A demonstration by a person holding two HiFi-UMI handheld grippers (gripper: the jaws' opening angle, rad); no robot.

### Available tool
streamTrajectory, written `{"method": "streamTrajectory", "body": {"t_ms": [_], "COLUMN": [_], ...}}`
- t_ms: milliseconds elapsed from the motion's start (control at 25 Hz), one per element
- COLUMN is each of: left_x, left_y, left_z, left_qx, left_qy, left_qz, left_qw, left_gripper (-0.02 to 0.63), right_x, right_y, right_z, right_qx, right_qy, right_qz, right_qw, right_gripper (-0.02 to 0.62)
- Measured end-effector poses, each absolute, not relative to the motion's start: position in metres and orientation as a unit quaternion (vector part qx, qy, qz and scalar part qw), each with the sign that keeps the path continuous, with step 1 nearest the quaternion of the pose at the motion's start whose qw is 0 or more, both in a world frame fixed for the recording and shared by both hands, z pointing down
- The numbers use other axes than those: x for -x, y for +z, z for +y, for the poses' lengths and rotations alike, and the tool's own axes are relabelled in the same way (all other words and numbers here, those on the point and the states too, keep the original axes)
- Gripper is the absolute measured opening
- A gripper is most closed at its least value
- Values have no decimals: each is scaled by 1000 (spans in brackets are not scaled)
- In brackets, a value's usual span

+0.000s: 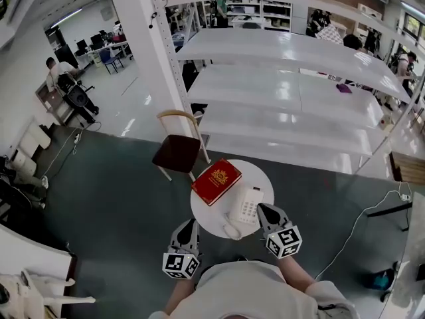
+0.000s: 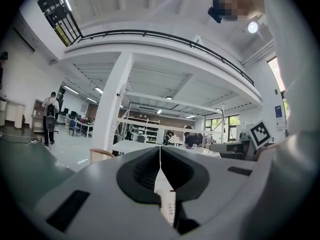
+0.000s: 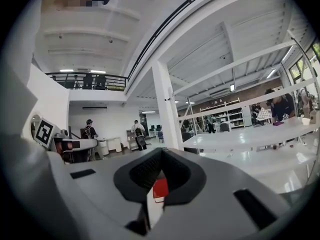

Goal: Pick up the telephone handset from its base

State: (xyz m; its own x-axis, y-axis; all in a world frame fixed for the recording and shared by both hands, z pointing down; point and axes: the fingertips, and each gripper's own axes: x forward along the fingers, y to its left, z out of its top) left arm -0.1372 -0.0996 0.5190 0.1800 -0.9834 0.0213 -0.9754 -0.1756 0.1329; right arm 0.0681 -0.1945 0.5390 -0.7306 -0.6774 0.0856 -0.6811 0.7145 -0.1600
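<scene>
Left gripper (image 1: pixel 190 226) and right gripper (image 1: pixel 265 211) at the round table's (image 1: pixel 207 214) near edge, jaws pressed together on nothing.
The white telephone (image 1: pixel 250 206) with its handset lies just ahead of the right gripper and ahead-right of the left gripper. A red book (image 1: pixel 216 181) lies farther ahead.

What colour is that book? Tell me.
The book is red with a gold emblem; head view.

A white plastic desk telephone base (image 1: pixel 251 205) lies flat on the right half of a small round white table (image 1: pixel 210 219), close to the near edge. Its keypad of pale buttons faces up. The white handset (image 1: pixel 232 228) rests along the base's left side, its near end reaching toward the table's near edge. Whether it sits fully in the cradle is too small to tell.
</scene>
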Motion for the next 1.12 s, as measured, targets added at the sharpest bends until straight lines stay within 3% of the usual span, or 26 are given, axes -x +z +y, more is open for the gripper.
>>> {"method": "streamTrajectory", "body": {"t_ms": [1120], "left_x": [162], "left_y": [517], "left_z": [-153], "left_qx": [-799], "left_qy": [-23], "left_qz": [-597], "left_qw": [75], "left_gripper": [21], "right_x": [-35], "right_y": [544], "right_z": [-225], "right_qx": [-395], "right_qy": [116], "right_qz": [-911], "right_qw": [21], "right_gripper": [9]}}
